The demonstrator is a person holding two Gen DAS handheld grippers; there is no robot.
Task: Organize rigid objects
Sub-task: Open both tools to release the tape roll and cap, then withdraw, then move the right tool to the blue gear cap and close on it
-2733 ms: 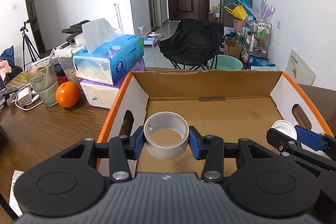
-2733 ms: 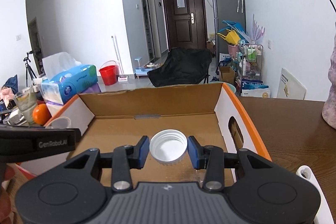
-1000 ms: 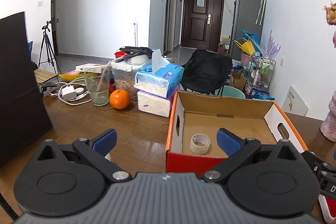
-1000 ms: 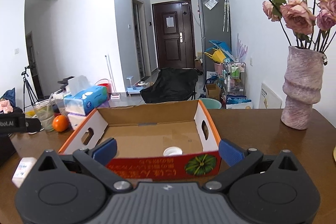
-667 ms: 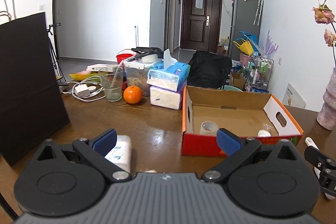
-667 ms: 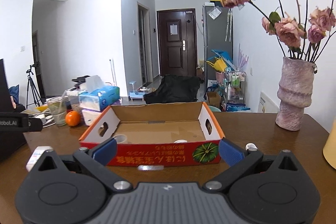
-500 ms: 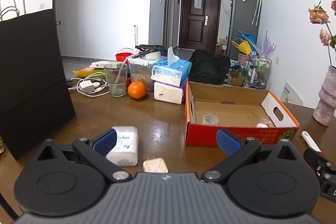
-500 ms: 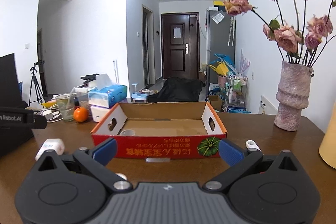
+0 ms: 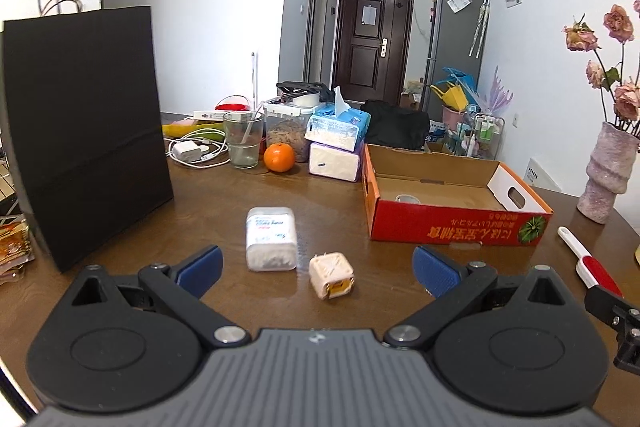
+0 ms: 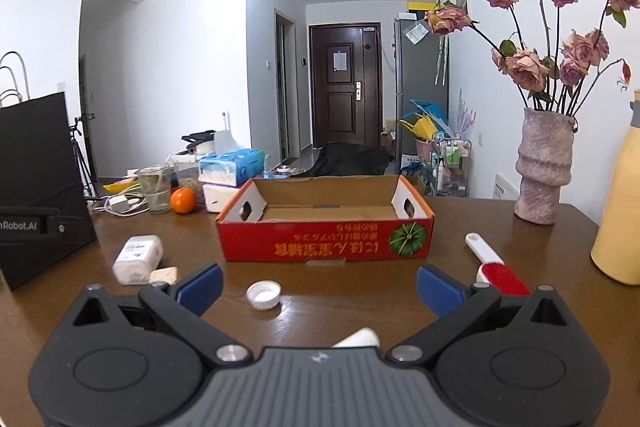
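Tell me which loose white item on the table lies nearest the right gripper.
The white cap, lying just ahead between the open fingers of the right gripper. The cotton-swab box and lint brush sit farther off to either side.

Brown wooden tabletop (image 9: 208, 211) carries: red cardboard box (image 9: 452, 229), black paper bag (image 9: 84, 131), cotton-swab box (image 9: 271, 238), white charger cube (image 9: 331, 275), bottle cap (image 10: 263, 295), lint brush (image 10: 494, 269), orange (image 9: 279, 157), vase (image 10: 542, 167).

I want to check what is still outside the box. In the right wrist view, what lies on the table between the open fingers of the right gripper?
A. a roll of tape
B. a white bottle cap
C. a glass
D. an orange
B. The white bottle cap lies on the table between the open fingers of the right gripper, in front of the red box.
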